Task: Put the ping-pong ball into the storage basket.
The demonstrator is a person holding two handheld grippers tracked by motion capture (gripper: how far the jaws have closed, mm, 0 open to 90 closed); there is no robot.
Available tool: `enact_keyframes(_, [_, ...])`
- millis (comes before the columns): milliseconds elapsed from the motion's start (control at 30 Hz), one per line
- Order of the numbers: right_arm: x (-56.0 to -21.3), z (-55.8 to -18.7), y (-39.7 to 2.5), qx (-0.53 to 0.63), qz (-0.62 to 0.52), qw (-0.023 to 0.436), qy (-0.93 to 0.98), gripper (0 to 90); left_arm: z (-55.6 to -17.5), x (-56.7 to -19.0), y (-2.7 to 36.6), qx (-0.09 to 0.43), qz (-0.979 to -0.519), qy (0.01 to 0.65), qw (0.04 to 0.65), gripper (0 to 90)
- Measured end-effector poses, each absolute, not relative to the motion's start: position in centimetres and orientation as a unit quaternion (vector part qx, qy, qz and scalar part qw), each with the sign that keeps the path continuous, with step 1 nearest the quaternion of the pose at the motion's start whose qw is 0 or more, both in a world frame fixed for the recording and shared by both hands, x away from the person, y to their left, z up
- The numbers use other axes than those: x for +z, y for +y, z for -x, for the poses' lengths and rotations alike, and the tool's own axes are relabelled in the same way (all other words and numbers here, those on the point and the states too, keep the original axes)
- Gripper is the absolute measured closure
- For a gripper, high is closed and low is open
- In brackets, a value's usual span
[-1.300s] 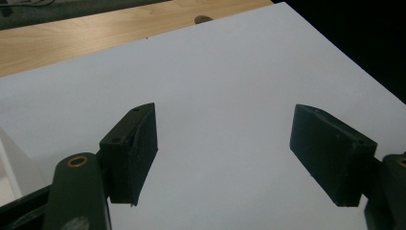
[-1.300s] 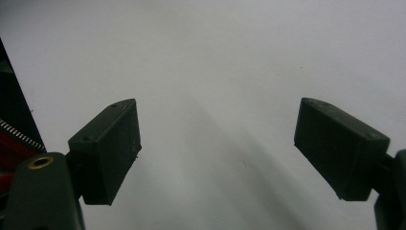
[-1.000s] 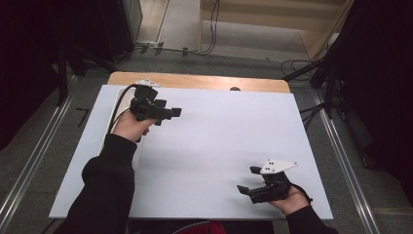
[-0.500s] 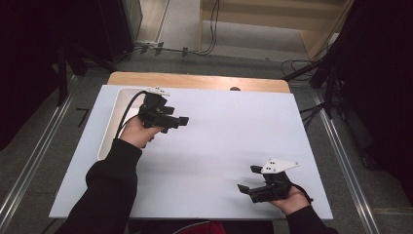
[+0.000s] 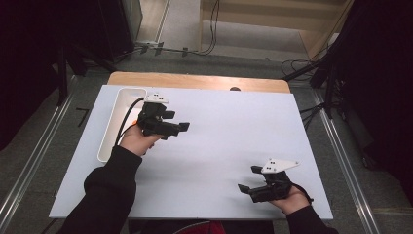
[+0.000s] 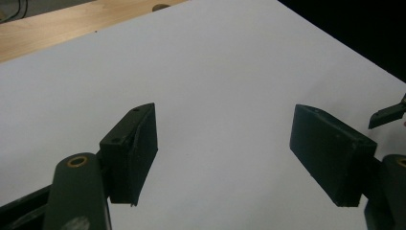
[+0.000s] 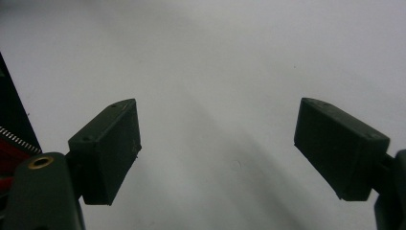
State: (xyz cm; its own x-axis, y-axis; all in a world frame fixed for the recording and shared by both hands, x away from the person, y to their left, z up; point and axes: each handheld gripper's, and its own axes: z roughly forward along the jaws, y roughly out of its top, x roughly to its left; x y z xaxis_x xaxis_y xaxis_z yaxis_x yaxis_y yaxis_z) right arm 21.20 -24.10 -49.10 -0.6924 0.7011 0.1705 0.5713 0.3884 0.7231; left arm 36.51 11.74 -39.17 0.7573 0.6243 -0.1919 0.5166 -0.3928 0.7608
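Your left gripper (image 5: 179, 127) hangs over the far left part of the white table (image 5: 229, 146), its jaws standing wide apart with nothing between them; in the left gripper view the two black pads (image 6: 135, 148) frame only bare white surface, and the wooden strip (image 6: 72, 24) along the table's far edge runs across the top of that view. Just to the left of your left hand (image 5: 136, 141) lies a long white tray (image 5: 108, 127), set lengthwise near the table's left edge with one rounded end toward the wooden strip. What shows of its inside is plain white, and the black cable (image 5: 125, 119) from your left gripper crosses over its right wall; your hand and gripper cover part of the near end, so you cannot tell whether anything lies there. Your right gripper (image 5: 247, 181) sits low at the near right of the table, well apart from the tray, with the grey three-cornered plate (image 5: 278, 165) on top of it. Its jaws are also spread wide and hold nothing: the right gripper view shows the pads (image 7: 107, 148) apart over bare white table. At the right edge of the left gripper view, a dark jaw tip of your right gripper is in sight farther off.
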Motion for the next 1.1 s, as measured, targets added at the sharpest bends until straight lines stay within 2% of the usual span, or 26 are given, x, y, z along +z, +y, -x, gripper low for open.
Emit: enact_keyframes(1100, [-49.1,-21.2,-24.0,0.399,-0.384,0.082,0.829,14.8,-32.8,-42.0,11.8,0.062,-0.846,0.306,0.433,25.0])
